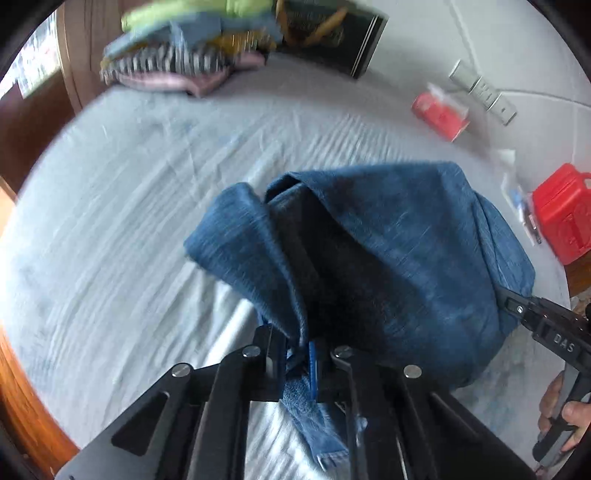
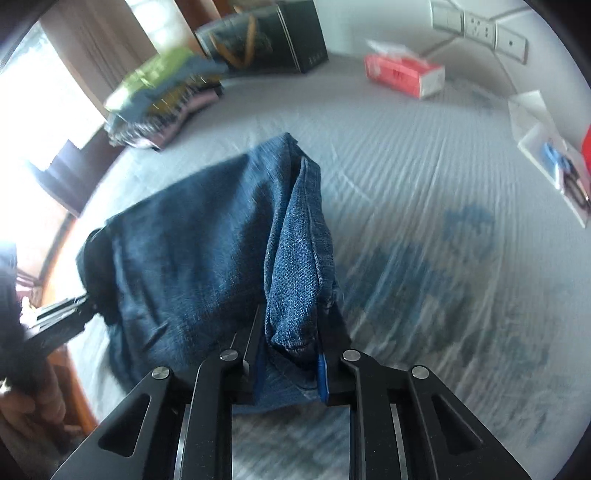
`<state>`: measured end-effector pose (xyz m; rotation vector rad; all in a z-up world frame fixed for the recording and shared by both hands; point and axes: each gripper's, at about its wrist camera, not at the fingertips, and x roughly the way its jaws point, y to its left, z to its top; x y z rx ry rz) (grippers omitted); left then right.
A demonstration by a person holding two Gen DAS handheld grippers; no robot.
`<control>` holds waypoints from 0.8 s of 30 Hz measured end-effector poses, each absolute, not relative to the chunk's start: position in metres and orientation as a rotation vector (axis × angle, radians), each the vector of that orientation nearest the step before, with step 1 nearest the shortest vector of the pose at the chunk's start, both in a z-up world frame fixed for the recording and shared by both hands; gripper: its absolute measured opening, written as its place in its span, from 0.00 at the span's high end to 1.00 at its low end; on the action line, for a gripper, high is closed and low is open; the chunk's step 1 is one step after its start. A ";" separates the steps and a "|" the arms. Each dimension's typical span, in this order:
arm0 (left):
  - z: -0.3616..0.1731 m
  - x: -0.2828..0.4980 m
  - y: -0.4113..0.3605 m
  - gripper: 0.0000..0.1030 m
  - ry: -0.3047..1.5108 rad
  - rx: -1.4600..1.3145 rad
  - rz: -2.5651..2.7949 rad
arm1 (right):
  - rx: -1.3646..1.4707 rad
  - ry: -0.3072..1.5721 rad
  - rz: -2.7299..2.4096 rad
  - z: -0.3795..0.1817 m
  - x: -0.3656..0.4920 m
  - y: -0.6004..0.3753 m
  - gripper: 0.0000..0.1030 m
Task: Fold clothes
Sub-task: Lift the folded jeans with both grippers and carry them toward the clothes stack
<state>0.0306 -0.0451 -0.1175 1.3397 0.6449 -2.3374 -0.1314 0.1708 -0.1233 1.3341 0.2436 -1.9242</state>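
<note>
A pair of blue jeans (image 1: 388, 258) hangs lifted above the grey sheet-covered table (image 1: 129, 221), held between both grippers. My left gripper (image 1: 299, 354) is shut on one edge of the jeans, with a hem dangling below its fingers. My right gripper (image 2: 291, 354) is shut on the other edge of the jeans (image 2: 199, 251). The right gripper also shows at the right edge of the left wrist view (image 1: 513, 299), pinching the denim. The left gripper shows at the left of the right wrist view (image 2: 88, 299). The views are motion-blurred.
A stack of folded clothes (image 1: 181, 55) lies at the far left of the table, beside a dark box (image 1: 332, 33). A red tissue box (image 1: 439, 114), a red container (image 1: 565, 210) and a plastic bag (image 2: 554, 162) lie at the right. Wall sockets (image 2: 480, 26) are behind.
</note>
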 end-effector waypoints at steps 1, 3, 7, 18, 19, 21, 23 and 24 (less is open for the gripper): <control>-0.109 0.033 -0.045 0.92 0.647 1.322 -2.348 | 1.315 0.228 -1.927 -0.116 -0.128 0.174 0.81; -0.093 0.037 -0.044 0.92 0.637 1.288 -2.367 | 1.270 0.207 -1.928 -0.101 -0.120 0.174 0.81; -0.080 0.040 -0.039 0.92 0.603 1.290 -2.369 | 1.217 0.179 -1.922 -0.086 -0.107 0.170 0.81; -0.130 0.051 -0.042 0.29 0.769 1.451 -2.278 | 1.454 -0.001 -1.837 -0.131 -0.129 0.218 0.55; -0.126 0.055 -0.041 0.25 0.767 1.434 -2.297 | 1.456 -0.019 -1.827 -0.130 -0.129 0.221 0.54; -0.119 0.061 -0.040 0.20 0.733 1.401 -2.316 | 1.459 -0.050 -1.814 -0.128 -0.128 0.224 0.53; -0.123 0.056 -0.043 0.20 0.712 1.415 -2.308 | 1.468 -0.068 -1.812 -0.129 -0.128 0.227 0.53; -0.129 0.050 -0.046 0.20 0.723 1.427 -2.293 | 1.483 -0.072 -1.812 -0.132 -0.128 0.226 0.53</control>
